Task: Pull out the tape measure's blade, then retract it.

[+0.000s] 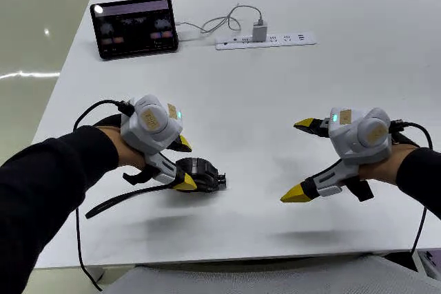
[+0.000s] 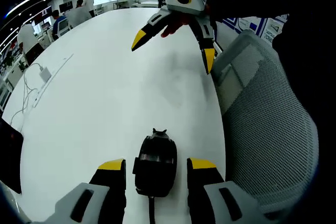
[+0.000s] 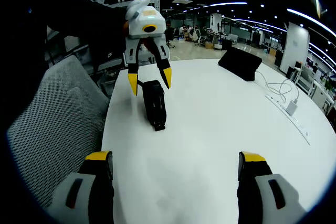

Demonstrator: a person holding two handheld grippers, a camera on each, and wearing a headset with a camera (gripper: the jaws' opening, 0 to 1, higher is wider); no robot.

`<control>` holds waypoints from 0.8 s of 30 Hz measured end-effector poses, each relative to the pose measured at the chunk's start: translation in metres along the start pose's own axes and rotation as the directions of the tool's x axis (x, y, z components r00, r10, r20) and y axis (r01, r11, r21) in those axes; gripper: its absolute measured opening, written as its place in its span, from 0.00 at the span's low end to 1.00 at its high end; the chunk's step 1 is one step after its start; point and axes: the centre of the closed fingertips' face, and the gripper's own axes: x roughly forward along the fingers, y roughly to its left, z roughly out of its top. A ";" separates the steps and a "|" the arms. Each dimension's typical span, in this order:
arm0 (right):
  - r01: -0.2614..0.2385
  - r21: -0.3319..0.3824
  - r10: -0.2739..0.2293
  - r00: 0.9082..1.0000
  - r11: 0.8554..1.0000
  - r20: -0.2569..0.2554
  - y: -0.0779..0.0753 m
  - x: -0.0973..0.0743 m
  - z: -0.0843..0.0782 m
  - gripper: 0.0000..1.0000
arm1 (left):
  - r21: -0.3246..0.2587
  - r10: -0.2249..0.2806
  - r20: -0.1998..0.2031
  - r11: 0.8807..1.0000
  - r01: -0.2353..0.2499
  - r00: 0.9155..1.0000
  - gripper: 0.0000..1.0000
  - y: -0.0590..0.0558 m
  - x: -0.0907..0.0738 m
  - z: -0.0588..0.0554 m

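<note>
A black tape measure (image 1: 203, 173) lies on the white table (image 1: 275, 80) near its front edge, blade in. My left gripper (image 1: 185, 164) stands open with one yellow-tipped jaw on each side of it. In the left gripper view, the tape measure (image 2: 156, 162) sits between the jaws with a small gap on both sides of my left gripper (image 2: 156, 164). My right gripper (image 1: 299, 159) hovers wide open to the right, holding nothing. From the right gripper view, my right gripper (image 3: 175, 157) faces the tape measure (image 3: 155, 103) and the left gripper (image 3: 149, 81) over it.
A tablet (image 1: 134, 27) leans at the back left, with a power strip (image 1: 265, 39), charger and cable beside it. A grey mesh chair (image 2: 262, 119) stands against the table's front edge. The right gripper (image 2: 173, 49) appears at the top of the left gripper view.
</note>
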 end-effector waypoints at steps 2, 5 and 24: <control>-0.022 -0.009 0.022 1.000 1.000 0.006 0.004 0.008 0.004 0.93 | 0.020 -0.002 -0.023 1.000 0.002 1.000 0.41 0.001 0.004 -0.003; -0.043 -0.017 0.043 0.999 0.999 -0.004 0.007 0.018 0.007 0.92 | 0.056 0.016 -0.068 0.998 -0.012 0.998 0.33 0.004 0.008 -0.008; -0.103 -0.064 0.102 0.995 0.993 -0.010 0.017 0.051 0.016 0.77 | 0.153 0.052 -0.121 0.988 -0.033 0.991 0.29 0.003 0.016 -0.014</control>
